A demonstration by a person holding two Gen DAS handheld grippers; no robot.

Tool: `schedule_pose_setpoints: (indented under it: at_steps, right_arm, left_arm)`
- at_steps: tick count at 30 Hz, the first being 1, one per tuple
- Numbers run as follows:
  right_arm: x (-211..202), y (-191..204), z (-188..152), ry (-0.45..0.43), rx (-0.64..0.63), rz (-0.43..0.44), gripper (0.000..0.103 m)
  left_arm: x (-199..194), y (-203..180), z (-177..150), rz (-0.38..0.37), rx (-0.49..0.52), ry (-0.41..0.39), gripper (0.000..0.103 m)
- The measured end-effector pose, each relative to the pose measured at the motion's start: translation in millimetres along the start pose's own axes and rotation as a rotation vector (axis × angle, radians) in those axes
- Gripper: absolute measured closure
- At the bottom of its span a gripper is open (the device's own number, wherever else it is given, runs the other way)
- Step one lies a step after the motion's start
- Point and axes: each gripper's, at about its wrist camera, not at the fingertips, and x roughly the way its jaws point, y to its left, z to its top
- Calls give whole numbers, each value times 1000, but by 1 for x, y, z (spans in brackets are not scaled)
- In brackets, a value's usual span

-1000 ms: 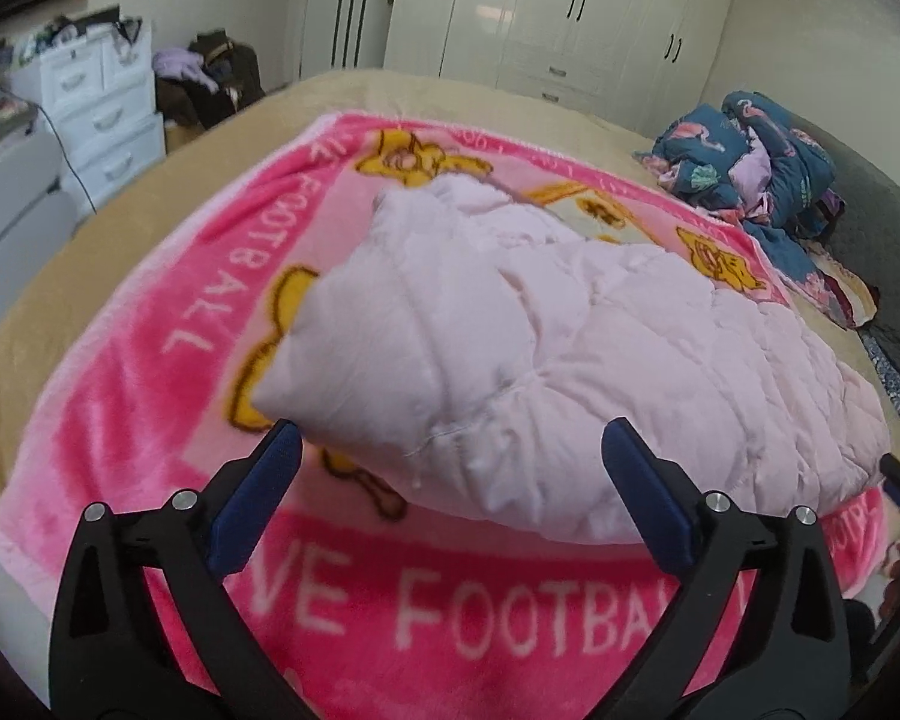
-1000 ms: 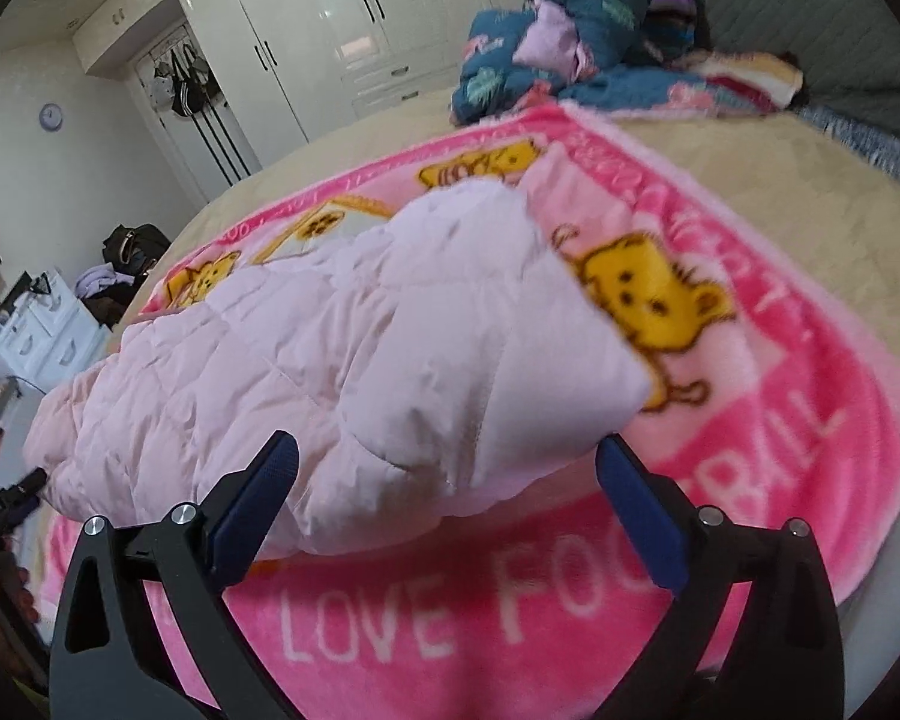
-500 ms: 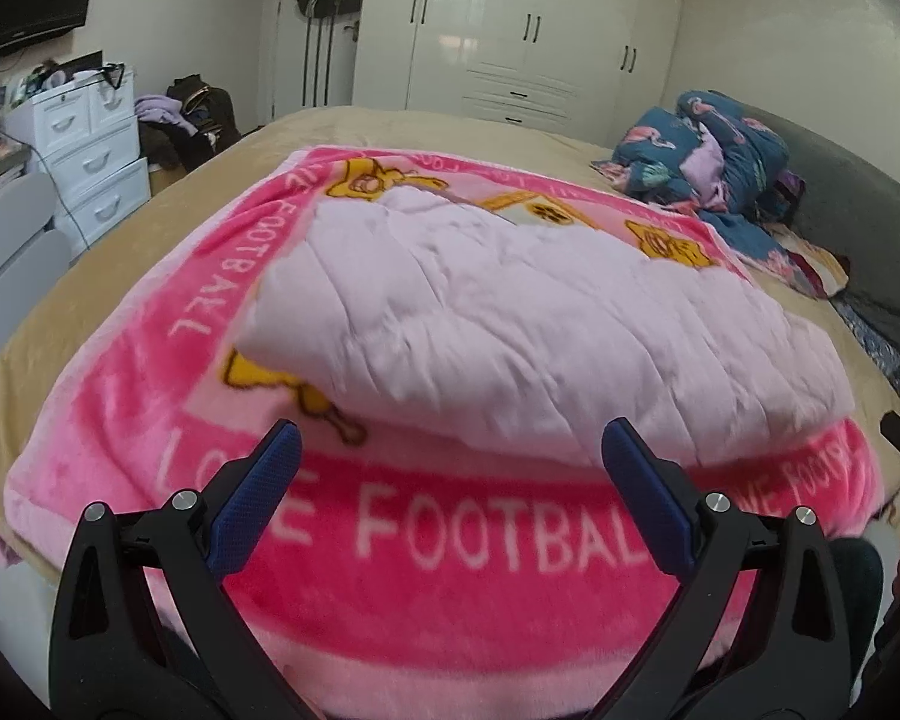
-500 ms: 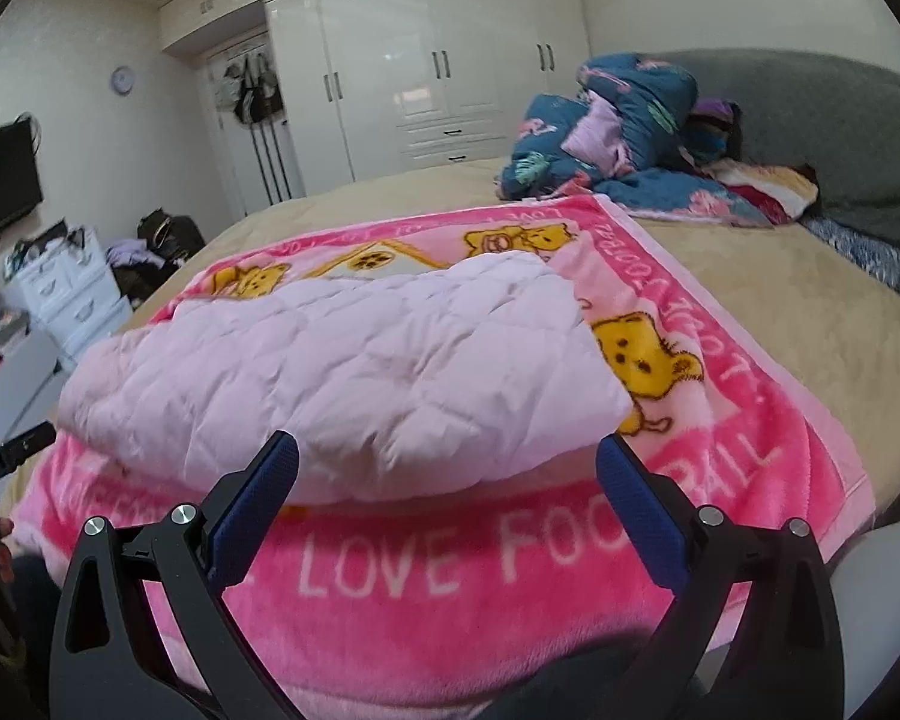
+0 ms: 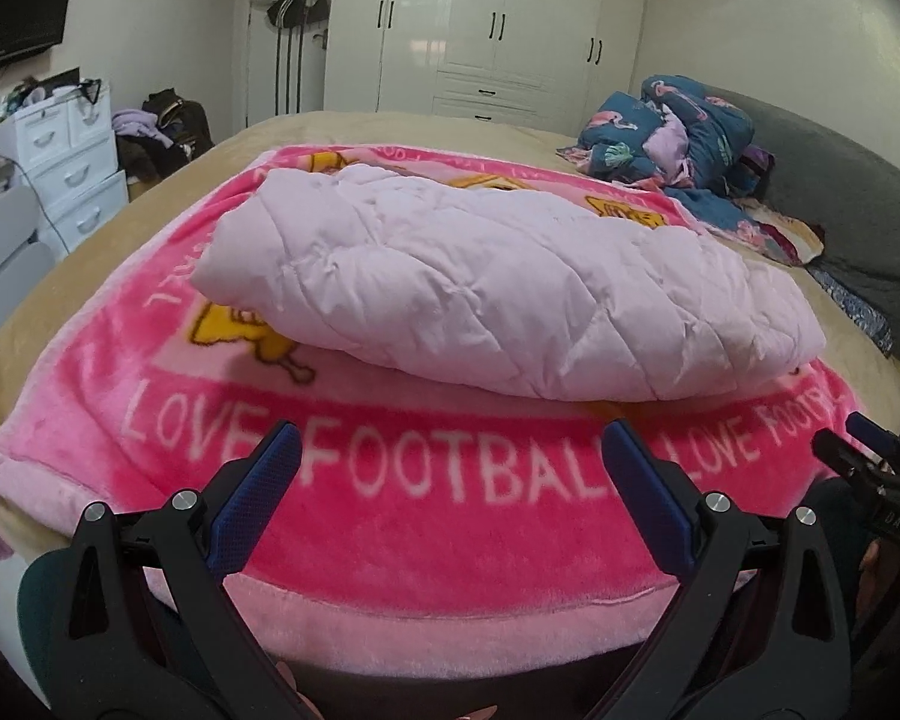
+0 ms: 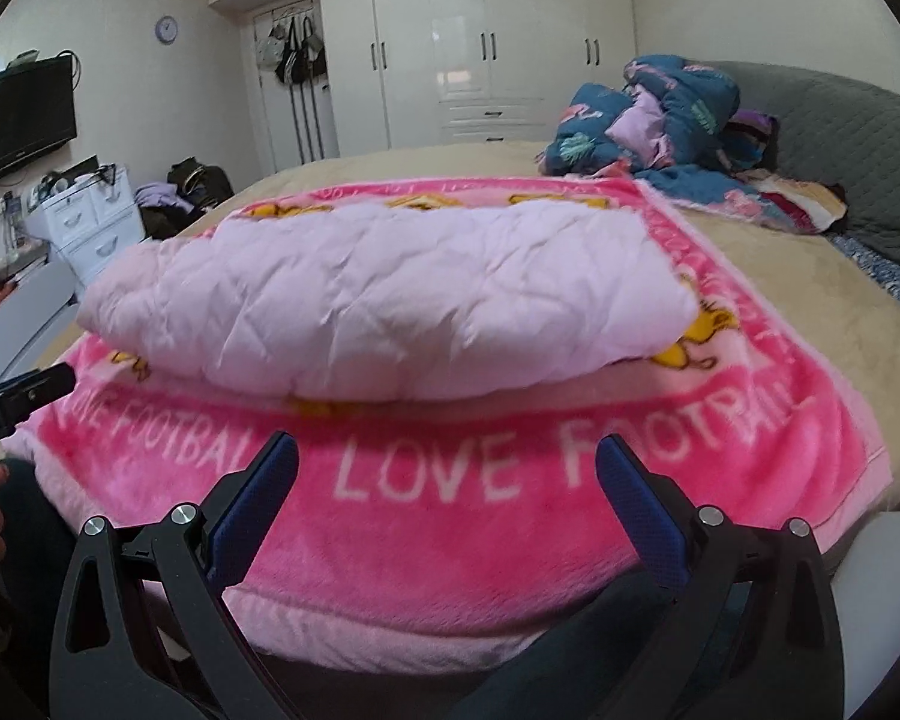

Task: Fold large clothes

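Note:
A pale pink quilted garment (image 5: 492, 282) (image 6: 390, 306) lies folded into a long bundle on a bright pink "LOVE FOOTBALL" blanket (image 5: 426, 516) (image 6: 450, 516) spread over the bed. My left gripper (image 5: 450, 450) is open and held back from the near edge of the bed, well short of the garment, with nothing between its fingers. My right gripper (image 6: 447, 462) is open too and equally far back, empty. The right gripper's tip (image 5: 870, 456) shows at the right edge of the left wrist view; the left gripper's tip (image 6: 24, 396) shows at the left edge of the right wrist view.
A heap of blue patterned bedding (image 5: 678, 132) (image 6: 660, 120) sits at the far right by a grey headboard (image 6: 840, 138). White drawers (image 5: 72, 162) and clothes on the floor stand at the left. White wardrobes (image 6: 480, 42) line the back wall.
Both grippers have pulled back from the garment towards the near edge of the bed; the views now take in the whole bundle and the blanket's front border. The garment lies still.

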Motion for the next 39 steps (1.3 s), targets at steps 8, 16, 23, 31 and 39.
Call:
schedule_pose_setpoints:
  at_steps: [8, 16, 23, 31, 39]
  right_arm:
    - [-3, 4, -2, -5, -6, 13, 4]
    - [-5, 3, 0, -7, 1, 14, 4]
    - [-10, 5, 1, -24, -3, 17, 4]
    - [-12, 7, 2, -27, -6, 22, 4]
    - [-12, 8, 3, -28, -10, 22, 4]
  left_arm:
    - [-3, -4, -3, -5, 1, 2, 9]
    - [-10, -3, 0, 10, 0, -18, 9]
    - [-11, -3, 0, 23, 3, -16, 9]
    - [-11, -2, 0, 46, 4, -11, 9]
    - [-11, -3, 1, 39, 4, -12, 9]
